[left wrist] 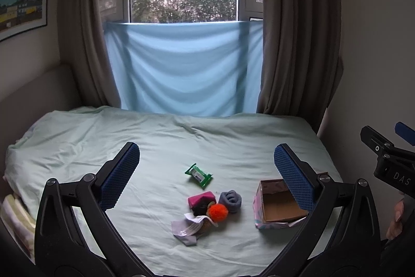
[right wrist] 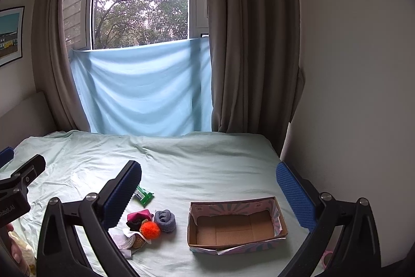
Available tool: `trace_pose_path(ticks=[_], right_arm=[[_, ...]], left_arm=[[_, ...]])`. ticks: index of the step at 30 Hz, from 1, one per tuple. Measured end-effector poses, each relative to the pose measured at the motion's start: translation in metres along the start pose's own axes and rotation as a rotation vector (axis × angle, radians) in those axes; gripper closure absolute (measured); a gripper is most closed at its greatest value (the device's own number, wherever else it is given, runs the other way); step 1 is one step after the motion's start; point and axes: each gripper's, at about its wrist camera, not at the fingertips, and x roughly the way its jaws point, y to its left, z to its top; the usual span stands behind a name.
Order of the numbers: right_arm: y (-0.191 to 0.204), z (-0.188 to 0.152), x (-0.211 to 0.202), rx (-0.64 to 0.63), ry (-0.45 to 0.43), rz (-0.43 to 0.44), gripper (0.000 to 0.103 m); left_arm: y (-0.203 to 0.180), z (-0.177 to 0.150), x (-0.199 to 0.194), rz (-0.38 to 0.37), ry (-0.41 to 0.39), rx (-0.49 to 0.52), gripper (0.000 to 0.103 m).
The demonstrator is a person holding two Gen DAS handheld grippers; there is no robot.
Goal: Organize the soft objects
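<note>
A small pile of soft things lies on the pale green bed: an orange pompom (left wrist: 218, 211) (right wrist: 150, 229), a rolled grey sock (left wrist: 230, 201) (right wrist: 165, 220), a pink sponge-like block (left wrist: 201, 200) (right wrist: 139, 215), a dark item under it, and a white-lilac cloth (left wrist: 187, 228) (right wrist: 122, 240). A green wipes pack (left wrist: 198, 173) (right wrist: 143, 195) lies behind them. An empty open cardboard box (left wrist: 280, 207) (right wrist: 234, 226) sits to the right. My left gripper (left wrist: 207, 173) is open and empty above the pile. My right gripper (right wrist: 208, 186) is open and empty above the box.
The bed (left wrist: 181, 142) fills the foreground, with a blue sheet (left wrist: 186, 69) hung under the window and brown curtains on both sides. A wall runs along the bed's right edge (right wrist: 350, 95). Folded fabric (left wrist: 15, 214) lies at the left bed edge.
</note>
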Motion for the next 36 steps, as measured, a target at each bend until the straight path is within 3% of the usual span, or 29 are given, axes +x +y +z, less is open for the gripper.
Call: trace_pose_path(ticks=[36], right_arm=[[-0.003,0.003,0.006,0.008,0.010,-0.015,0.000]], left_arm=[[-0.008,-0.001,0.010,-0.021,0.018,0.004,0.000]])
